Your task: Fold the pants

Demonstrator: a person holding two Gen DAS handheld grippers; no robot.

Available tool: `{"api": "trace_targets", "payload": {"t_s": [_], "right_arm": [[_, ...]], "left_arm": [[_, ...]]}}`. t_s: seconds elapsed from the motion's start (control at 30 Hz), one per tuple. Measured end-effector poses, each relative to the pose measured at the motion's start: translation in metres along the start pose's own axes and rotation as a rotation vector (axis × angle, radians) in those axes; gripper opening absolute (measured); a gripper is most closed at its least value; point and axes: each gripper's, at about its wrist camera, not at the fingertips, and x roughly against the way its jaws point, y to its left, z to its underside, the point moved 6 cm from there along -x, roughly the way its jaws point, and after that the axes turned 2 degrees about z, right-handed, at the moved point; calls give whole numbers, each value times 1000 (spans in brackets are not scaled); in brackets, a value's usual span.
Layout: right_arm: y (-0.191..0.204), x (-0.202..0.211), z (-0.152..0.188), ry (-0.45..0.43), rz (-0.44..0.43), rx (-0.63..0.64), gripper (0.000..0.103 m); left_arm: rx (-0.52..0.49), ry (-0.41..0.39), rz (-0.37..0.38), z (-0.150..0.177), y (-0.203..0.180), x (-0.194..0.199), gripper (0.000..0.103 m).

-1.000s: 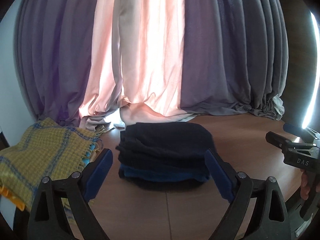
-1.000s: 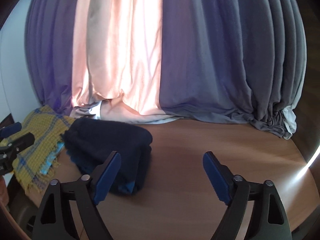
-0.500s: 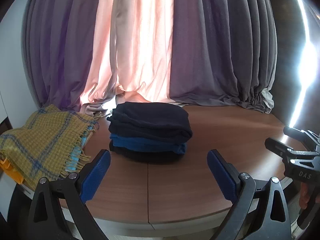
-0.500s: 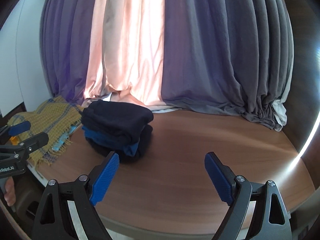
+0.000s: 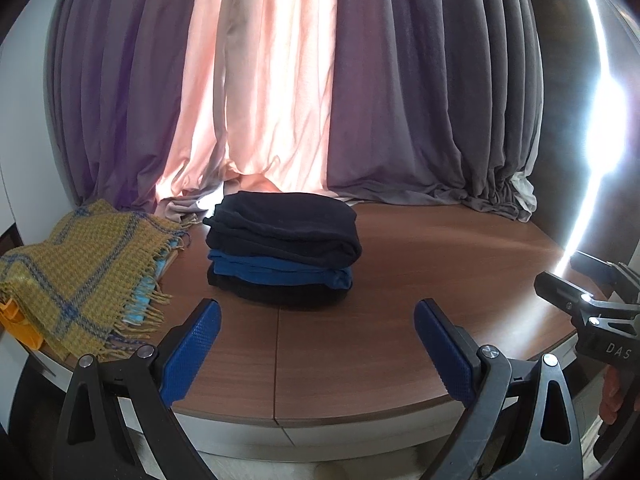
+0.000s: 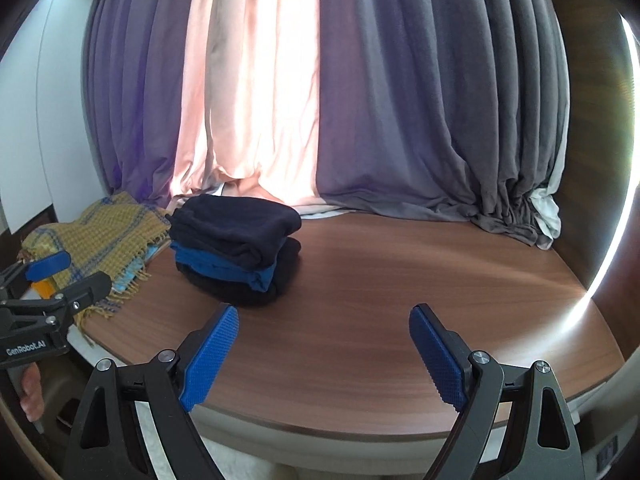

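Both tools (image 5: 316,344) (image 6: 323,350) agape w/ nothing, folded pants stack (image 5: 282,250) mid-table, bare wood (image 6: 440,280) to its right

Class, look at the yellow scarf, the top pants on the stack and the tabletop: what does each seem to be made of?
Scarf: probably wool, coarse open weave with fringed ends. Top pants: soft matte knit, maybe fleece; no sheen, rounded folds. Tabletop: wood-look, likely laminate or veneer; smooth streaked grain, slight gloss.

Stack of folded pants (image 5: 282,254): navy top, bright blue middle, black bottom. Blanket (image 5: 80,268), far left: mustard weave, blue check lines, yellow fringe. Worktop (image 5: 420,280): reddish-brown woodgrain. Curtains (image 5: 280,80): purple-grey, peach-pink centre panel. Left tool (image 5: 316,350) and right tool (image 6: 324,354): black, textured blue pads.
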Motion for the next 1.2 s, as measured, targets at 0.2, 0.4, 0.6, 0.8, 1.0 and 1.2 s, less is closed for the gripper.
{"api": "trace_targets", "payload": {"t_s": [0.2, 0.4, 0.6, 0.8, 1.0, 1.2], "right_arm": [[-3, 7, 2, -1, 9, -10, 88], [-10, 11, 5, -2, 19, -20, 88], [-13, 12, 7, 0, 21, -27, 88], [-14, 12, 7, -2, 18, -30, 88], [-17, 12, 7, -5, 19, -34, 88], [-19, 14, 7, -10, 23, -36, 88]], "left_arm": [[-1, -4, 11, -1, -6, 2, 99], [-2, -7, 13, -2, -11, 4, 99], [-11, -10, 9, -3, -16, 6, 99], [-13, -20, 7, -6, -21, 9, 101], [-14, -27, 5, -7, -26, 12, 101], [-9, -27, 1, -7, -28, 12, 101]]}}
